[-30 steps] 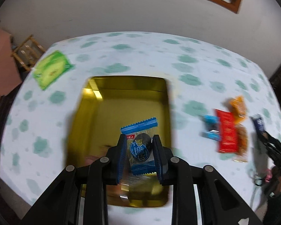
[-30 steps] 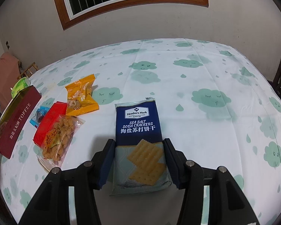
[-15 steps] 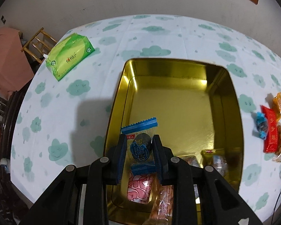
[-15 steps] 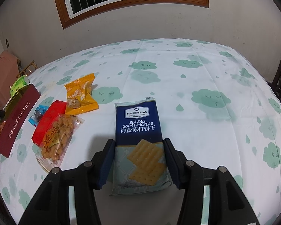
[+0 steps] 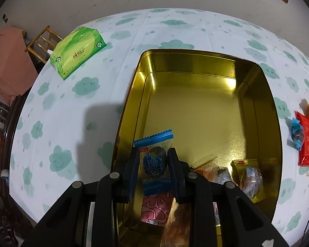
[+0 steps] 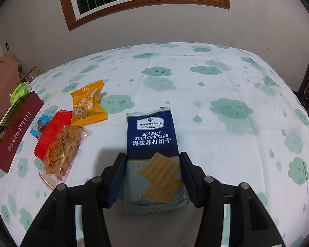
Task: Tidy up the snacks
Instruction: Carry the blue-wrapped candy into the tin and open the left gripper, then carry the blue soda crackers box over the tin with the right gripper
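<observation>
My left gripper (image 5: 153, 164) is shut on a small blue-wrapped snack (image 5: 154, 160) and holds it over the near left part of the gold tin (image 5: 195, 57). Several wrapped snacks (image 5: 247, 177) lie in the tin's near end. My right gripper (image 6: 152, 173) is open, its jaws either side of a navy soda cracker pack (image 6: 153, 144) that lies flat on the tablecloth. Left of it lie an orange packet (image 6: 87, 105), a red packet (image 6: 53, 129), a clear bag of fried snacks (image 6: 64, 150) and a small blue candy (image 6: 40, 125).
A green tissue pack (image 5: 78, 51) lies on the table at the far left. The tin's dark red TOFFEE side (image 6: 16, 135) shows at the left edge of the right wrist view. A wooden chair (image 5: 43, 41) stands beyond the table edge.
My left gripper has carried the blue-wrapped snack leftward and lower over the tin, which now fills the view. The right gripper and cracker pack have not moved.
</observation>
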The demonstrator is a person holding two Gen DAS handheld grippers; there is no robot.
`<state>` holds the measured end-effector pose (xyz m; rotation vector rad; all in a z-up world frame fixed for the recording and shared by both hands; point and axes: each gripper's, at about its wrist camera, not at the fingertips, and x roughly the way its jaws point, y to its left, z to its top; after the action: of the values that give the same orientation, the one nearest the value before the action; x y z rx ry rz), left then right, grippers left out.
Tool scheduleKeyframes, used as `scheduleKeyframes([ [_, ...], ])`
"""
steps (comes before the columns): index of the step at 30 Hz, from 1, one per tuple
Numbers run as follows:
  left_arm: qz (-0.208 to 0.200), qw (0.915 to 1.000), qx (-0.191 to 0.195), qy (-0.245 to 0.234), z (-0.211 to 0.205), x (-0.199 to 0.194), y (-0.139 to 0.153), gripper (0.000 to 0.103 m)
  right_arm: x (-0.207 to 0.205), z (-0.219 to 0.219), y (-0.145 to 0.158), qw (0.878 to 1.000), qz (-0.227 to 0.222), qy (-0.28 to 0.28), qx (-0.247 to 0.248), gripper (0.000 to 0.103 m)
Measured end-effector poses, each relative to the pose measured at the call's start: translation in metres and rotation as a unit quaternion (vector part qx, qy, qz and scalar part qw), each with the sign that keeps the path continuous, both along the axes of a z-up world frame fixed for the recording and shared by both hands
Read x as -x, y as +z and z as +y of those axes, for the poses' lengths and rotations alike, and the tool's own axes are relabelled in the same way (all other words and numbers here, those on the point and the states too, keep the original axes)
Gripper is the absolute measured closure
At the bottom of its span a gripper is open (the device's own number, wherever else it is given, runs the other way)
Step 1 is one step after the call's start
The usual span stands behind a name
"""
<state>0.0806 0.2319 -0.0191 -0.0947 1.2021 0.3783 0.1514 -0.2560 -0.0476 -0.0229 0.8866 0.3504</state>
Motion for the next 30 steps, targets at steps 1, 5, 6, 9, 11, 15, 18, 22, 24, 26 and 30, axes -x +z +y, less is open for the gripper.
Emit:
scheduleKeyframes([
  [1,-0.001,1.0,0.0,0.0,0.0,0.0,0.0,0.078,0.0,0.0,0.0,1.0,0.0,-0.001,0.002,0.051],
  [5,-0.002,0.9999,0.01,0.001,0.001,0.002,-0.001,0.076,-0.002,0.001,0.001,1.0,0.005,-0.006,0.012,0.052],
  [6,-0.004,0.9999,0.01,0.002,0.0,0.002,-0.001,0.076,-0.003,0.002,0.001,1.0,0.007,-0.006,0.016,0.052],
  [9,-0.006,1.0,0.004,-0.001,-0.002,0.004,-0.001,0.075,-0.003,0.004,0.001,1.0,0.01,-0.014,0.018,0.052],
  [11,-0.008,1.0,0.004,0.0,-0.003,0.005,0.0,0.072,-0.003,0.005,0.002,1.0,0.011,-0.018,0.02,0.052],
  [15,-0.016,0.9998,0.006,0.007,0.0,0.008,0.005,0.058,-0.003,0.006,0.002,0.999,0.013,-0.03,0.022,0.052],
  [18,-0.029,0.9995,0.012,0.008,0.001,0.012,0.01,0.049,-0.002,0.008,0.003,0.999,0.018,-0.043,0.027,0.052],
  [22,-0.041,0.999,0.017,0.008,-0.001,0.018,0.016,0.043,0.0,0.012,0.004,0.998,0.019,-0.059,0.031,0.052],
  [24,-0.046,0.9987,0.021,0.008,-0.003,0.021,0.018,0.036,0.001,0.012,0.004,0.997,0.02,-0.067,0.031,0.052],
  [26,-0.055,0.9981,0.027,0.007,-0.004,0.025,0.021,0.034,0.003,0.013,0.006,0.997,0.019,-0.071,0.033,0.052],
  [30,-0.074,0.9967,0.03,0.013,-0.007,0.034,0.029,0.031,0.008,0.013,0.008,0.996,0.02,-0.078,0.032,0.052],
])
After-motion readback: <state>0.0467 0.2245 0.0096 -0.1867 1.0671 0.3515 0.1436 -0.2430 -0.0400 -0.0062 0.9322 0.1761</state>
